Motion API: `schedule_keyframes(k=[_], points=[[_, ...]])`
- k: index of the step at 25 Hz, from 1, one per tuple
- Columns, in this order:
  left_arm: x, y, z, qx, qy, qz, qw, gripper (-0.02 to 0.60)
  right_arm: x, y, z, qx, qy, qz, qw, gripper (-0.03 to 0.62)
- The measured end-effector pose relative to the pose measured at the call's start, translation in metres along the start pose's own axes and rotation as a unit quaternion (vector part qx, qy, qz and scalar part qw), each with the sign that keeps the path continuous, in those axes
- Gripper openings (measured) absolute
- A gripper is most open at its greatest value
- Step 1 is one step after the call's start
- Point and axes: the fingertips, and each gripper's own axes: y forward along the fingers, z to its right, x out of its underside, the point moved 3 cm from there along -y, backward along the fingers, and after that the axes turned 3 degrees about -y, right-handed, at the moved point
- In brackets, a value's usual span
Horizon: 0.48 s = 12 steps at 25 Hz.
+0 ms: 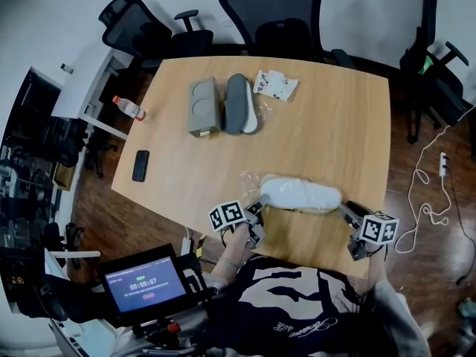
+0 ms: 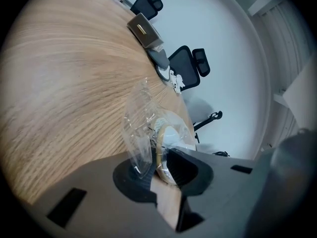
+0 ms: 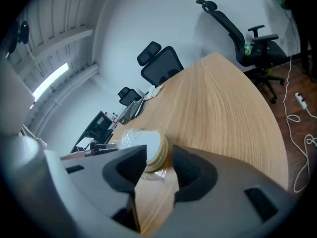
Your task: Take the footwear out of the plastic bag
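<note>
Office table [image 1: 327, 110], near edge: the white slipper [image 1: 301, 194], inside its plastic bag [image 2: 138, 128], lies crosswise. My left hand-held gripper [image 1: 259, 205], jaws narrowly apart, straddles the bag film; my right hand-held gripper [image 1: 348, 211] gapes at the opposite end.

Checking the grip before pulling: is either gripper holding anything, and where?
Right gripper: nothing, jaws open short of the slipper. Left gripper straddles the plastic bag's end; a pinch cannot be told.

Phone [image 1: 140, 166], bottle [image 1: 129, 108], office chairs [image 1: 275, 13]
</note>
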Motion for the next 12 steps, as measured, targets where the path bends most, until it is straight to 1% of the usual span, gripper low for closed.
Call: schedule_keyframes(k=[3,7,10,12], points=[[0.002,0.0,0.0,0.0,-0.007,-0.004,1.0,0.066,-0.007,0.007,0.004,-0.036,-0.005,-0.019,0.999,0.177],[0.001,0.004,0.001,0.001,-0.008,-0.007,0.9999,0.066,-0.018,0.029,0.008,-0.038,-0.056,-0.066,0.996,0.184],[0.002,0.003,0.001,0.001,-0.007,-0.008,0.9999,0.065,-0.012,0.041,0.001,-0.06,-0.083,-0.125,0.987,0.186],[0.004,0.002,0.0,-0.001,-0.007,-0.005,1.0,0.064,-0.004,0.045,-0.004,-0.063,-0.102,-0.163,0.979,0.186]])
